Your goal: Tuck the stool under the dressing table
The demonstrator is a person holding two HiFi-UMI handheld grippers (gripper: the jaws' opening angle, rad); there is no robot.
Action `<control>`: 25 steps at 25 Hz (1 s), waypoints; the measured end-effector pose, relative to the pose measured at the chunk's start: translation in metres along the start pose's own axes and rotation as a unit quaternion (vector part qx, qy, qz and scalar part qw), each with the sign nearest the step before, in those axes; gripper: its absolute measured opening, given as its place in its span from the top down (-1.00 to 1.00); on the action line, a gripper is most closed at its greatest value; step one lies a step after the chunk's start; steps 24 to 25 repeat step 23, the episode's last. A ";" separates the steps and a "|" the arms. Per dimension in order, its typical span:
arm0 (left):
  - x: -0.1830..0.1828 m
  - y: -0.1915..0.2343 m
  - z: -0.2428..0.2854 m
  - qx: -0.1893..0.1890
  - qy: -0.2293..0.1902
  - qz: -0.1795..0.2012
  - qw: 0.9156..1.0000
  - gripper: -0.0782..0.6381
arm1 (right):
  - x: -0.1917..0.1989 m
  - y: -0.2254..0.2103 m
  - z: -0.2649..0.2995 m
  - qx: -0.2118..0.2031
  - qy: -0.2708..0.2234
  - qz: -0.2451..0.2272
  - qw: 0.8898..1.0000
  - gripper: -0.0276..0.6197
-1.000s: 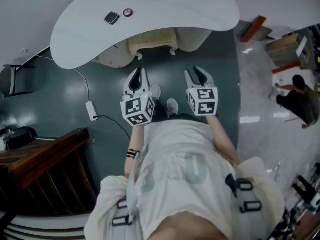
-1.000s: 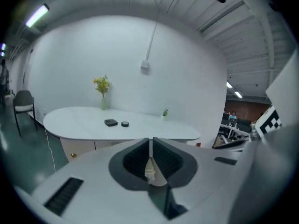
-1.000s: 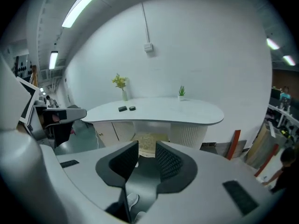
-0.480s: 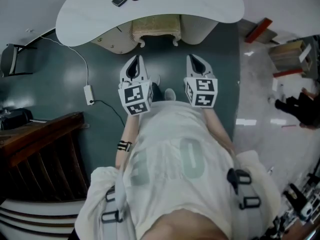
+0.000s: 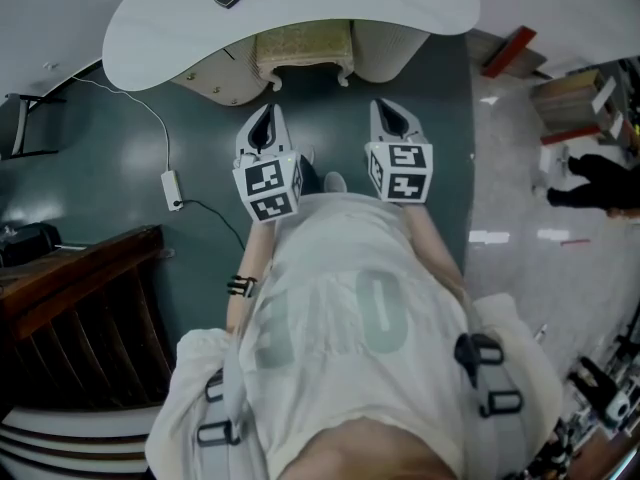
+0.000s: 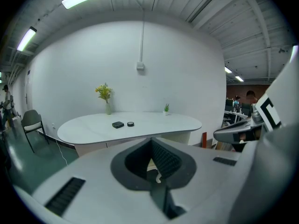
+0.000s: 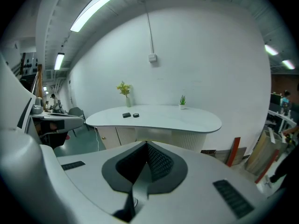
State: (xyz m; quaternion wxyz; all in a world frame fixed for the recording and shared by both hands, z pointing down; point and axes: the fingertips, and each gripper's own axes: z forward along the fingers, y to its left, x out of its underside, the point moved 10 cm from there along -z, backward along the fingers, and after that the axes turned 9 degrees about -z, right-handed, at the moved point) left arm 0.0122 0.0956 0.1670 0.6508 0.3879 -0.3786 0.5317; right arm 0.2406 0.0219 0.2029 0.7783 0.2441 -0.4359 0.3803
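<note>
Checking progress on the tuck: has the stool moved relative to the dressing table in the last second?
No. The stool still pokes out past the front edge of the dressing table by about the same amount; only the view shifted.

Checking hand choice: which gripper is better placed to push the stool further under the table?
Left, probably: the left gripper lines up with the stool; the right gripper points past its side. Both shut, empty.

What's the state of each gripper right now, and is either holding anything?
Left gripper: closed, holding nothing.
Right gripper: closed, holding nothing.
</note>
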 end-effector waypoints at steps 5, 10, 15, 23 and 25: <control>0.006 0.005 0.005 -0.004 0.030 -0.018 0.999 0.77 | 0.001 0.004 0.001 -0.005 0.010 -0.004 1.000 0.91; 0.013 0.009 0.010 -0.004 0.047 -0.025 0.999 0.77 | 0.006 0.006 0.005 -0.014 0.028 0.006 0.999 0.91; 0.019 0.013 0.010 -0.002 0.058 -0.032 0.998 0.77 | 0.010 0.011 0.004 -0.020 0.040 0.011 0.999 0.91; 0.024 0.023 0.015 -0.005 0.069 -0.046 0.997 0.77 | 0.012 0.015 0.008 -0.023 0.055 0.002 0.998 0.91; 0.024 0.023 0.015 -0.005 0.069 -0.046 0.997 0.77 | 0.012 0.015 0.008 -0.023 0.055 0.002 0.998 0.91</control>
